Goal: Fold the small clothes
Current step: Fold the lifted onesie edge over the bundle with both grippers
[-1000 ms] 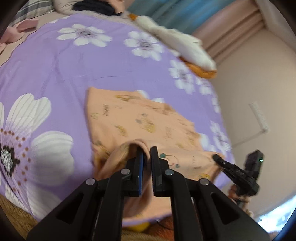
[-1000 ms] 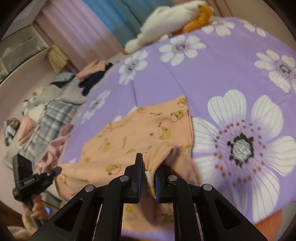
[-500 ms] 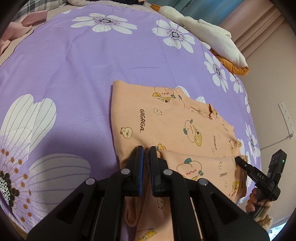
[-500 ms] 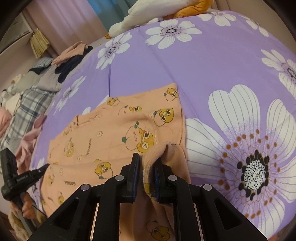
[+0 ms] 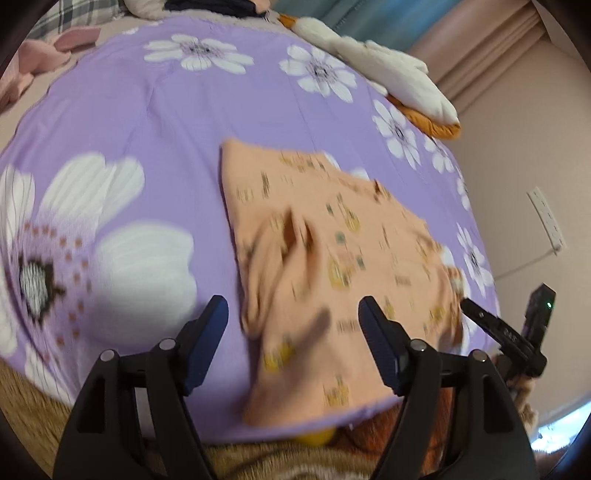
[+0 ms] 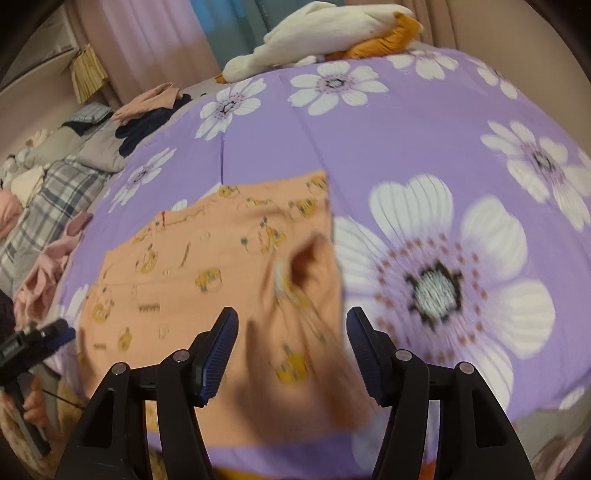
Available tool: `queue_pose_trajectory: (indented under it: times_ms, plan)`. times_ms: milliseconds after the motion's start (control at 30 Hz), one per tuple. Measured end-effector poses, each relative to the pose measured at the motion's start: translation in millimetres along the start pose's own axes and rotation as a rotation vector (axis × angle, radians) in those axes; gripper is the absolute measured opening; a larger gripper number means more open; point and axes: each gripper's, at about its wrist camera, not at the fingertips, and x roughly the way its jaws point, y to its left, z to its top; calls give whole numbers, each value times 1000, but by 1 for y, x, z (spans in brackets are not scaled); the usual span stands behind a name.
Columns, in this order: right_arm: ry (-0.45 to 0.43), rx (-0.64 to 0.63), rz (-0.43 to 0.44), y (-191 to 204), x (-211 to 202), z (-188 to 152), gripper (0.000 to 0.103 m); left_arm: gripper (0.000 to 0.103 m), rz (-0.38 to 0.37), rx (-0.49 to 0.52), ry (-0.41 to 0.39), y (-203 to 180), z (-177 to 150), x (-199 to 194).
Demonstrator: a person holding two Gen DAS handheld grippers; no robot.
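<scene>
A purple bedspread [image 5: 177,110] with big white flowers is filling both views, and an orange printed garment [image 5: 332,236] is lying flat on its near half, its long axis running side to side between the two hands. In the left wrist view it is stretching from 12 o'clock down to 3 o'clock of the left gripper [image 5: 293,314]; in the right wrist view the garment [image 6: 207,266] is spreading from 12 o'clock out to 9 o'clock of the right gripper [image 6: 291,325]. Each hand is sitting over one near corner, so neither is clearly nearer. Both pairs of jaws are opening, standing wide apart, and a rumpled flap of cloth is lying loose between each pair, not pinched. That flap is folded up over the body of the garment. A white and orange plush [image 6: 332,29] is resting at the far edge, well apart. The next fold likely turns on the garment's long side-to-side axis
</scene>
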Motion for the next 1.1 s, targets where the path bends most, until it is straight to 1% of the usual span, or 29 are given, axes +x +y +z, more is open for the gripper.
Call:
queue_pose_trajectory:
  times_ms: [133,200,233,267,300,333,367,400,433,467,500,533,600,667,767,800,867,1000,1100]
  plan:
    - [37,35,61,-12,-5,-19,61,73,-28,10,50,-3,-21,2]
    - [47,33,84,-13,-4,-25,61,72,-36,-2,74,-1,-27,9]
    - [53,35,82,-13,-2,-28,61,71,-36,-25,94,0,-30,15]
    - [60,35,74,-13,0,-30,61,71,-43,-33,104,1,-32,19]
    - [64,37,60,-14,2,-32,61,68,-57,-33,108,0,-32,22]
    - [60,37,38,-14,4,-33,59,59,-68,-25,99,-2,-33,25]
    - [55,34,26,-15,5,-34,55,51,-62,-17,96,-4,-34,27]
    - [52,31,21,-15,6,-35,43,31,-57,-11,103,-5,-35,30]
    - [52,30,24,-17,7,-36,31,5,-62,-8,114,-6,-36,32]
    - [58,37,28,-18,9,-36,24,3,-71,-20,139,-6,-37,37]
    - [67,47,38,-20,10,-36,12,4,-74,-32,144,-5,-38,37]
    - [75,64,59,-21,8,-36,12,4,-68,-38,137,-7,-38,35]
    - [53,75,70,-18,-4,-35,11,4,-79,-29,117,-12,-37,25]
    - [13,76,104,-14,-26,-33,11,4,-125,-32,84,-19,-34,4]
    - [-47,74,178,-7,-63,-30,11,4,-180,-21,54,-31,-31,-29]
    - [-67,66,187,-4,-75,-30,11,4,-206,-6,42,-36,-30,-44]
    - [-123,39,200,4,-104,-30,11,4,-232,17,21,-44,-32,-64]
    - [-195,25,243,12,-150,-37,11,4,-242,47,2,-56,-44,-101]
    - [-224,26,238,13,-167,-44,11,4,-252,50,6,-56,-55,-117]
